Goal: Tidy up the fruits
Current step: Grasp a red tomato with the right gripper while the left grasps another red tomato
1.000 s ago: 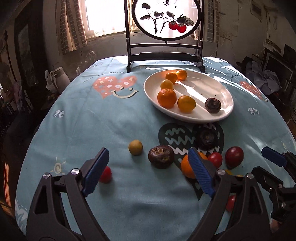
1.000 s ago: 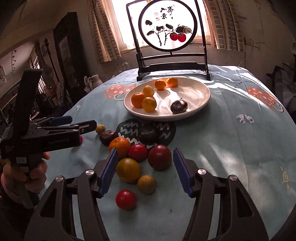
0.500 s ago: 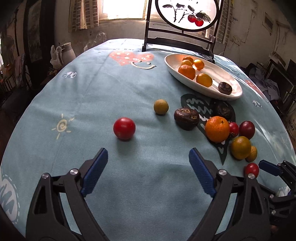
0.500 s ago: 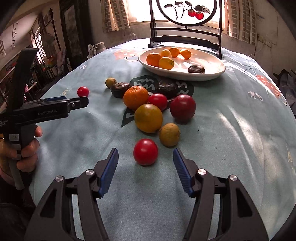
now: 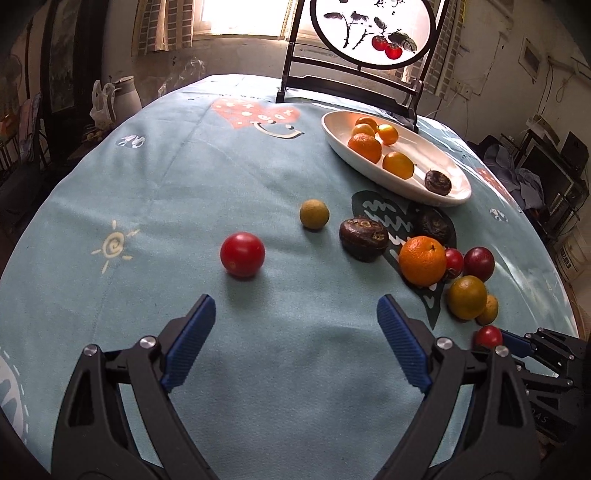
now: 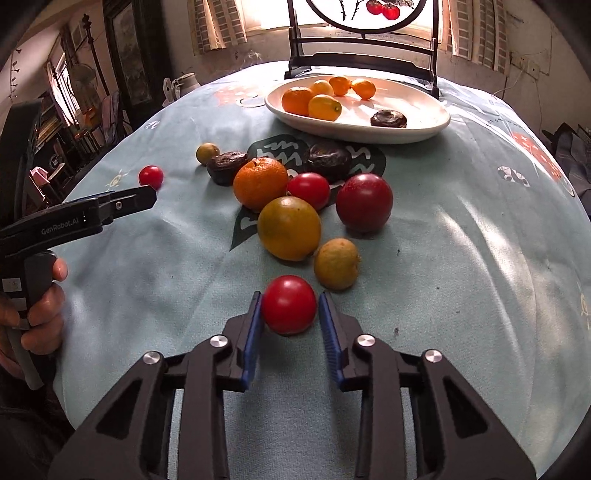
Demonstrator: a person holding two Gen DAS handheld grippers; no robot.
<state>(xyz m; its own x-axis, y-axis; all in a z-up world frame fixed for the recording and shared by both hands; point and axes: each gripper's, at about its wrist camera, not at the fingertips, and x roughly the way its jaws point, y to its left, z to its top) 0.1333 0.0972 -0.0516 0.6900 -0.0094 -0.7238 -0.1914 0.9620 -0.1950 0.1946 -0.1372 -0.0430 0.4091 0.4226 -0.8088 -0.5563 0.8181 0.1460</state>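
Pinching red tomato [image 6: 289,305], right gripper [image 6: 290,314] jaws just closed; left gripper [image 5: 295,332] spread w/ nothing between.

A lived-in home: curtained window [image 5: 221,18] upper left, cartoon-print tablecloth [image 5: 166,166], painted round screen [image 5: 373,33] top centre, clutter at the edges.
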